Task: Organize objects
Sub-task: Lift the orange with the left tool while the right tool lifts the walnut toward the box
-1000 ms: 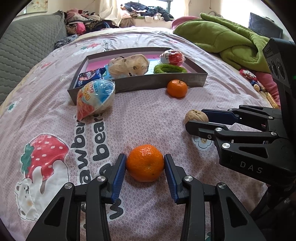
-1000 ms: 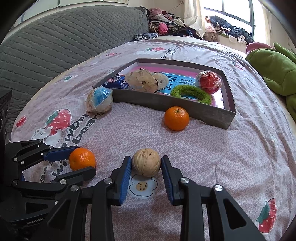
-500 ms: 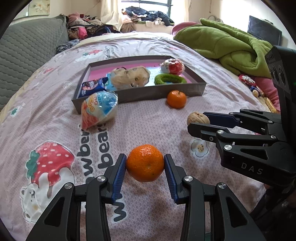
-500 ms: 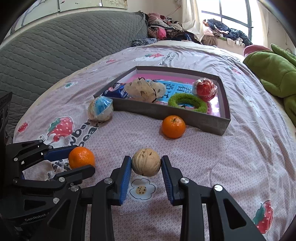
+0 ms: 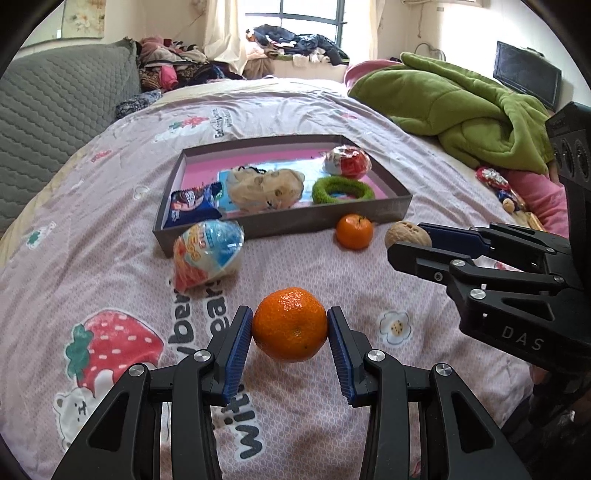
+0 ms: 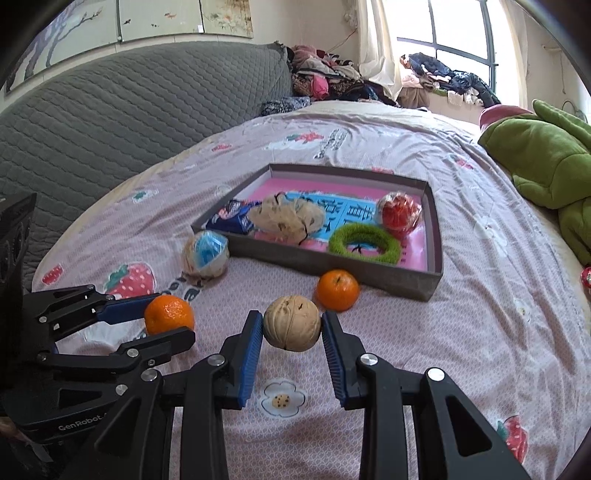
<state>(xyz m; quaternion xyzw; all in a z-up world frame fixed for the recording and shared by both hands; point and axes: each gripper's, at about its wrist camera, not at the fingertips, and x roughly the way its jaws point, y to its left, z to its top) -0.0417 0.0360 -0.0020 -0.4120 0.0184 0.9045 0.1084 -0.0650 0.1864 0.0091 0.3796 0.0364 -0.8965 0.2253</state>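
The tangerine (image 5: 290,324) and walnut (image 6: 291,328) now hang higher above the bedspread (image 5: 110,229) than a second ago, nearer the grey tray (image 5: 284,221); the left gripper (image 5: 290,334) clamps the tangerine between its blue pads; the right gripper (image 6: 292,332) clamps the walnut likewise; a second tangerine (image 6: 338,290) lies just before the tray.

Place: a home bedroom, I'd say.
Under my tongs: a bedspread (image 5: 110,229) printed with strawberries.
Ahead: heaped clothes (image 5: 295,40) beneath the window (image 5: 295,11).
Far left: grey quilted headboard (image 6: 129,122).
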